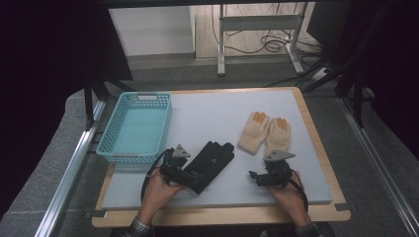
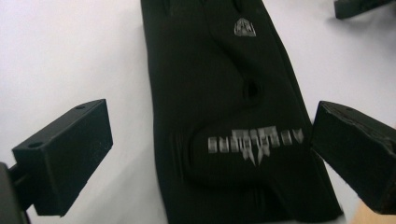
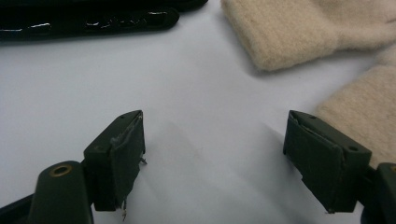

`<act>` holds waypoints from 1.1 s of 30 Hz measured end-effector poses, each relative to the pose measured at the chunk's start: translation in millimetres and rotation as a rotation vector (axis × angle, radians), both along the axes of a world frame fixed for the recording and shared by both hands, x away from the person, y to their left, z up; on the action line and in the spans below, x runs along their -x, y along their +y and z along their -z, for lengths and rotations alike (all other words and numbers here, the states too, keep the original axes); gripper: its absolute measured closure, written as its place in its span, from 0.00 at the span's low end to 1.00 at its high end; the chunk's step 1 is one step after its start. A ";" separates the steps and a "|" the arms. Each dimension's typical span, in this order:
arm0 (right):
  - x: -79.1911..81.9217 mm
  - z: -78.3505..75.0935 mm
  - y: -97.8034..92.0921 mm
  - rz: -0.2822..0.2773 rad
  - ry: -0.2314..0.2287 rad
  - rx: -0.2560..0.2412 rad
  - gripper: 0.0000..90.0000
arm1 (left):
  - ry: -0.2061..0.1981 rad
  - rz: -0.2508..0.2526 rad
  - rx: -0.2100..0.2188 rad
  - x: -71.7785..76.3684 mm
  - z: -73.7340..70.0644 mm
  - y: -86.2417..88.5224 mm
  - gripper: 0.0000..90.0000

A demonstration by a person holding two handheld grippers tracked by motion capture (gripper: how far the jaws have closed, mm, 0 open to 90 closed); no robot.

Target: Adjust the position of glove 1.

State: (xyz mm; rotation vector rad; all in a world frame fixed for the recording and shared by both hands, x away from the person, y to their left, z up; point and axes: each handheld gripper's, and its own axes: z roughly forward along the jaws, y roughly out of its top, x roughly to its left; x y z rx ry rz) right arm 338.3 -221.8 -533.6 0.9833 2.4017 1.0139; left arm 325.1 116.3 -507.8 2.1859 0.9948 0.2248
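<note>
Black glove point(image 1: 210, 162) lies near the surface's front edge, cuff between the left gripper point(image 2: 210, 154)'s open jaws; lower squarely, pinch the cuff; right gripper point(image 3: 215, 158) open, empty.

The high view looks forward and down from above the person's side, taking in the whole table point(image 1: 217, 111); the left gripper view sits very near, facing along its jaws over the black glove point(image 2: 229, 116); the right gripper view looks low across bare tabletop, sharing that glove point(image 3: 88, 21) beyond its fingertips
</note>
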 end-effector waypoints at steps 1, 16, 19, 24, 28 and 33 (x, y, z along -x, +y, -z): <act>0.0 0.0 0.0 0.000 0.000 -0.001 0.23 | 0.009 0.003 -0.001 -4.3 1.3 -3.4 0.00; 0.1 0.0 0.0 0.000 0.001 -0.001 0.23 | 0.067 0.064 -0.147 -23.9 18.5 -46.0 0.00; 0.2 0.0 0.0 0.000 0.001 -0.001 0.23 | 0.059 0.058 -0.167 -22.9 19.7 -47.2 0.00; 0.2 0.0 0.1 0.001 0.001 -0.001 0.23 | 0.079 0.038 -0.202 -24.2 22.1 -48.4 0.00; 0.2 0.0 0.1 0.001 0.001 0.000 0.23 | 0.070 0.048 -0.205 -20.9 17.9 -47.8 0.10; 0.1 0.1 0.0 -0.001 -0.001 0.001 0.23 | 0.054 0.017 -0.186 -19.8 13.9 -39.8 0.36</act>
